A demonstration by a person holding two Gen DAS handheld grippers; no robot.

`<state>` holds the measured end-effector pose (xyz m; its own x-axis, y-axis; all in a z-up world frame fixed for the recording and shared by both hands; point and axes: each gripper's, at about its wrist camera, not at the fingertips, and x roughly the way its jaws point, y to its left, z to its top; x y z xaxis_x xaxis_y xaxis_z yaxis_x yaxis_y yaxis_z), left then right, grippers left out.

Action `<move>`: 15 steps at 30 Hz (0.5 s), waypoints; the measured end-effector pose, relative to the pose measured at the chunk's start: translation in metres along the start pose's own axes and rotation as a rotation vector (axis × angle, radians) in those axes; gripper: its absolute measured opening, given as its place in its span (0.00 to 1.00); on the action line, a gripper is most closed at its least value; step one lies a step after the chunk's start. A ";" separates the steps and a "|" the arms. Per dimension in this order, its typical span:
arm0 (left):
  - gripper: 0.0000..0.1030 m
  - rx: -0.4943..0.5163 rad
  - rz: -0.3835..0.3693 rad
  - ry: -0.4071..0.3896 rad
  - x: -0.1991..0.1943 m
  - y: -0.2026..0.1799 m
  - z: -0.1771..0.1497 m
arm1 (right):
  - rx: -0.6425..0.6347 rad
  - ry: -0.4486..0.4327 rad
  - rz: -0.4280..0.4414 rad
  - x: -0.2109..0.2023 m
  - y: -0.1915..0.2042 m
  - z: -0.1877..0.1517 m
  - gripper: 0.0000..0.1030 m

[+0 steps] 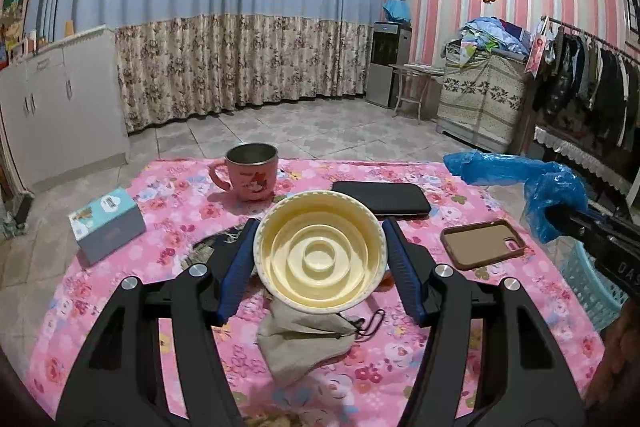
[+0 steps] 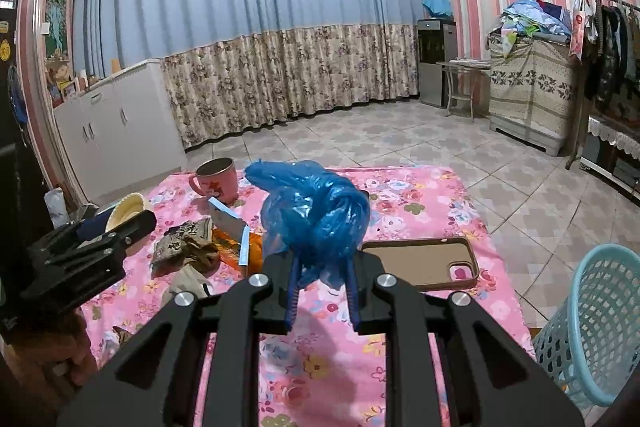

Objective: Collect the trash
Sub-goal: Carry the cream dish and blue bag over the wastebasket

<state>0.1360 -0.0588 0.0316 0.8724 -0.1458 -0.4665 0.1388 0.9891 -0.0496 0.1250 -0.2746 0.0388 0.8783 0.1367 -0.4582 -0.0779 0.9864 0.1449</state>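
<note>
Grippers over table (image 1: 120,299) with pink floral cloth. Left gripper (image 1: 320,251) clamps cream plastic bowl (image 1: 320,251) between blue pads, bowl lifted above beige cloth pouch (image 1: 304,339). Right gripper (image 2: 322,279), nearly closed, pinches crumpled blue plastic bag (image 2: 312,211), raised over table's right side. Pink mug (image 1: 250,173) far left; brown phone case (image 1: 484,243) right; light-blue basket (image 2: 600,323) beside table's right edge; wrappers (image 2: 188,243) lie left of bag.

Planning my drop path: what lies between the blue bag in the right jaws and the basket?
Only the brown phone case on the pink cloth, seen in the right wrist view, lies between blue bag and basket.
</note>
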 end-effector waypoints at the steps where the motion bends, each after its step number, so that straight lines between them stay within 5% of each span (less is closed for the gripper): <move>1: 0.59 0.001 0.004 -0.002 -0.001 0.001 0.000 | -0.001 -0.001 -0.002 0.000 0.001 0.000 0.19; 15: 0.59 -0.008 -0.025 0.004 -0.005 -0.010 0.007 | 0.044 -0.043 -0.028 -0.023 -0.022 0.008 0.19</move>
<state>0.1338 -0.0683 0.0403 0.8667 -0.1702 -0.4689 0.1565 0.9853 -0.0684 0.1098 -0.2999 0.0532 0.8994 0.1043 -0.4245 -0.0334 0.9847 0.1712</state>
